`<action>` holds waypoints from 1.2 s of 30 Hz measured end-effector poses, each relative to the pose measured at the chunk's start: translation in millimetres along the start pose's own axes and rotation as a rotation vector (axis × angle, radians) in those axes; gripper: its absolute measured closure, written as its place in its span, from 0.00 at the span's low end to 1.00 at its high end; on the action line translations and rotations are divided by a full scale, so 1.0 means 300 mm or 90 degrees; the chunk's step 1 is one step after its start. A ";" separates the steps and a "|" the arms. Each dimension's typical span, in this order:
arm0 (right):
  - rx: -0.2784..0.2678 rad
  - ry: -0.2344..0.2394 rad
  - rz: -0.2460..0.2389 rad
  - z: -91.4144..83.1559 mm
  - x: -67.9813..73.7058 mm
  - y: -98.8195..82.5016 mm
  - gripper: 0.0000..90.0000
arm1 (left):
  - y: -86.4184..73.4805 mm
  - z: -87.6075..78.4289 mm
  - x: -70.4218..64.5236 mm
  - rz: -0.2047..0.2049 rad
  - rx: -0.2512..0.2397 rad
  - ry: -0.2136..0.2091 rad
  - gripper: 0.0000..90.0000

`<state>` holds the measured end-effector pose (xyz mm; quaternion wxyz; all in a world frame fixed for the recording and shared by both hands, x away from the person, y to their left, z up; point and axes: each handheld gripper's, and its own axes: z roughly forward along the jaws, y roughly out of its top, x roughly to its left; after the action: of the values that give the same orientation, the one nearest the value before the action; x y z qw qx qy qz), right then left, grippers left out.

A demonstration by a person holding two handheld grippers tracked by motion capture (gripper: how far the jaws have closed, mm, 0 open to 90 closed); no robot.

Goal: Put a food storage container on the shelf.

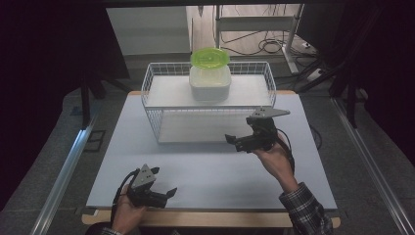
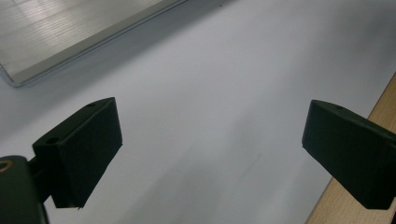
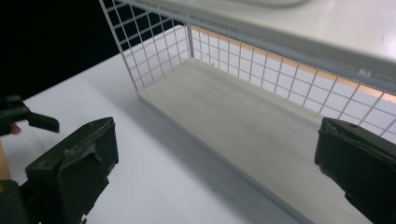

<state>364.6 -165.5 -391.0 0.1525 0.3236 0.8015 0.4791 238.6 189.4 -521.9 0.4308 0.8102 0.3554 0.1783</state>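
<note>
Right claw spread and empty near wire rack, left claw spread over table

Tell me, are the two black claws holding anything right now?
No. The left gripper and the right gripper both have their jaws wide apart with nothing between them. The container sits untouched on the wire rack.

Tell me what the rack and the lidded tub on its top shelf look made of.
Rack: thin white-coated metal wire, by its open grid walls; shelves look like pale matte board. Tub: translucent whitish plastic, likely, with a glossy lime-green plastic lid.
</note>
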 end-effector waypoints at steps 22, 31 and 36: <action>-0.002 -0.017 0.030 -0.065 -0.027 -0.234 0.00 | -0.001 0.002 -0.002 0.002 0.003 0.005 0.04; 0.023 -0.032 0.027 -0.077 -0.021 -0.314 0.00 | -0.002 0.006 -0.003 0.005 0.010 0.010 0.04; 0.030 -0.037 0.023 -0.081 -0.011 -0.345 0.00 | -0.003 0.007 -0.001 0.004 0.012 0.012 0.04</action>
<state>315.1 -218.2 -469.0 0.1591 0.3555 0.8019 0.4531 239.2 188.1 -523.9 0.4194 0.8135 0.3586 0.1838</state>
